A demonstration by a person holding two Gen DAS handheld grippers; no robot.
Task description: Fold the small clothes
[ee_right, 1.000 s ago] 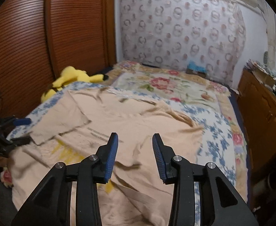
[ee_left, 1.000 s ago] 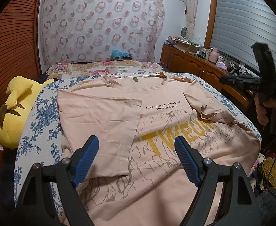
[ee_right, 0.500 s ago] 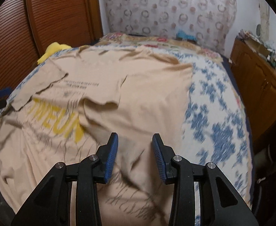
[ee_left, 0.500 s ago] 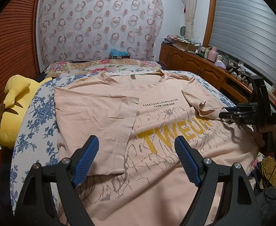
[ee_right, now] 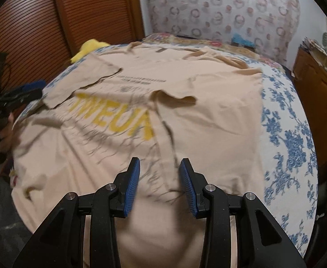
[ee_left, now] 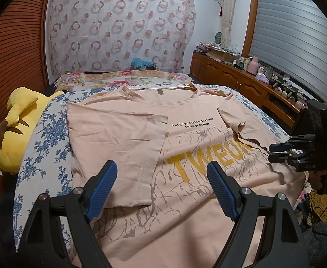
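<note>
Left tool point(ee_left: 161, 189) spread wide, low over shirt point(ee_left: 185, 156), gripping nothing. Right tool point(ee_right: 160, 186) parted, narrower, above crease near hem, holding nothing. Shirt flat on bed point(ee_left: 45, 138), both sleeves folded inward.

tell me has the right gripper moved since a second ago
Yes. In the left wrist view the right gripper has come down from level with the wooden cabinet to just above the right edge of the t-shirt, jaws slightly open.
</note>
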